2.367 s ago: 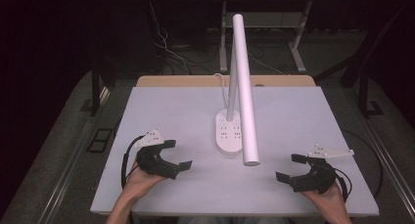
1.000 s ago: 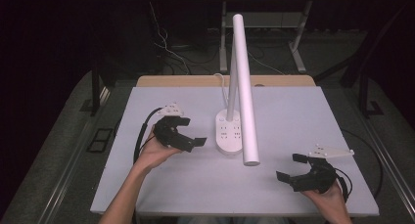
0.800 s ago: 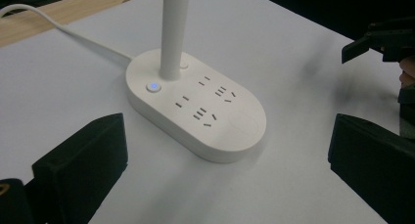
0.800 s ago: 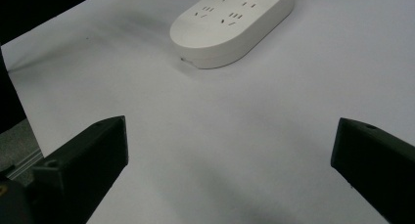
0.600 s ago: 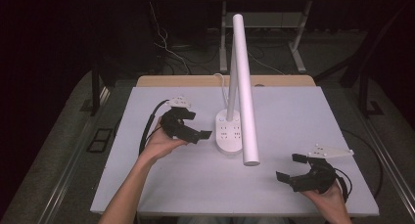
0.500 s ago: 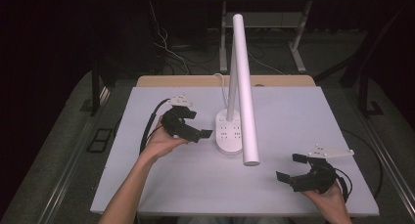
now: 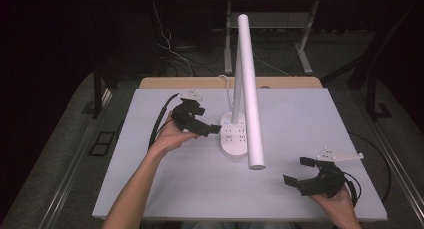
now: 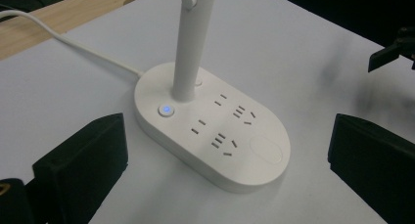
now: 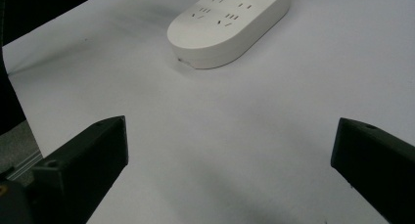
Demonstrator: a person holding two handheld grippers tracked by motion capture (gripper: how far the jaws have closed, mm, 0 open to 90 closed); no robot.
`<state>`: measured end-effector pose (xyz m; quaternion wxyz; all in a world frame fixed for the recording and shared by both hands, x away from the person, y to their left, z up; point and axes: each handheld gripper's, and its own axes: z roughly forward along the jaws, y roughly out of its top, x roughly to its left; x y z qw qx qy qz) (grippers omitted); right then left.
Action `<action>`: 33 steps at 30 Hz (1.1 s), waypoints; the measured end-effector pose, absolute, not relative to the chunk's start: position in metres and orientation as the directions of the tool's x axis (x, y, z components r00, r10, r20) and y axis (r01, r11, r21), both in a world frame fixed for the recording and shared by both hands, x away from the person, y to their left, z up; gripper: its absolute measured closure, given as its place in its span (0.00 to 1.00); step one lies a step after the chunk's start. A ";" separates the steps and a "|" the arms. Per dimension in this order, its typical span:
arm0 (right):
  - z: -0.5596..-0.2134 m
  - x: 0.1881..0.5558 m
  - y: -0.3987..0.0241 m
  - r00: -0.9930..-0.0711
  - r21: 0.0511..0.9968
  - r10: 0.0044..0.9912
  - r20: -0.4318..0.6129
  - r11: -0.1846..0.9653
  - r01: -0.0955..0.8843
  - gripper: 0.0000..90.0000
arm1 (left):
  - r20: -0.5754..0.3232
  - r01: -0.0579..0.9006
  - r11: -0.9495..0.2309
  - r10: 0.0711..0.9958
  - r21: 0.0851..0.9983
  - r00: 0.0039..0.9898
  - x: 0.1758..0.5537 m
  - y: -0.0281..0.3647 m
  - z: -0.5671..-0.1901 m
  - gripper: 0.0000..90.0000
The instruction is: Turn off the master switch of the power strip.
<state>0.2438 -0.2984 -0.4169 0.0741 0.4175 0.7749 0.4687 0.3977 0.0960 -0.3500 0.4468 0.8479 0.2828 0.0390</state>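
A white desk lamp stands mid-table on an oval base [image 7: 234, 137] that carries several sockets. Its thin stem [image 7: 237, 84] rises to a long tube head [image 7: 251, 94] that reaches toward the front. In the left gripper view the base [image 8: 215, 131] lies just ahead, between wide-apart jaws, and a small button [image 8: 167, 109] by the stem [image 8: 191, 48] glows blue. My left gripper [image 7: 206, 120] hovers open at the base's left side, holding nothing. My right gripper [image 7: 298, 171] rests open near the front right edge, and its view has the base [image 9: 230, 26] farther off.
The lamp's white cable [image 8: 73, 43] runs off the back over a wooden strip [image 7: 230, 82]. The white tabletop [image 7: 300, 119] spreads around the lamp. A black cable [image 7: 159, 121] trails behind my left gripper. Dark floor and desk legs lie beyond.
My left gripper has travelled from the front left of the table forward and to the right, up to the lamp base. The right gripper has stayed put.
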 end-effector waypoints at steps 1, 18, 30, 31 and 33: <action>-0.417 0.244 -0.298 -0.640 0.788 0.717 0.277 0.212 0.578 0.00 | -0.188 0.446 -0.441 0.515 0.779 0.836 0.399 0.096 -0.350 0.00; -0.417 0.244 -0.299 -0.640 0.788 0.716 0.278 0.211 0.579 0.00 | -0.223 0.491 -0.397 0.555 0.776 0.801 0.417 0.091 -0.364 0.03; -0.417 0.245 -0.299 -0.641 0.786 0.716 0.275 0.217 0.579 0.00 | -0.214 0.506 -0.401 0.583 0.763 0.784 0.427 0.090 -0.370 0.06; -0.417 0.245 -0.299 -0.641 0.785 0.716 0.275 0.217 0.580 0.00 | -0.215 0.509 -0.400 0.586 0.762 0.781 0.428 0.089 -0.371 0.07; -0.417 0.245 -0.299 -0.642 0.786 0.716 0.274 0.218 0.579 0.00 | -0.218 0.515 -0.398 0.590 0.759 0.777 0.430 0.088 -0.372 0.08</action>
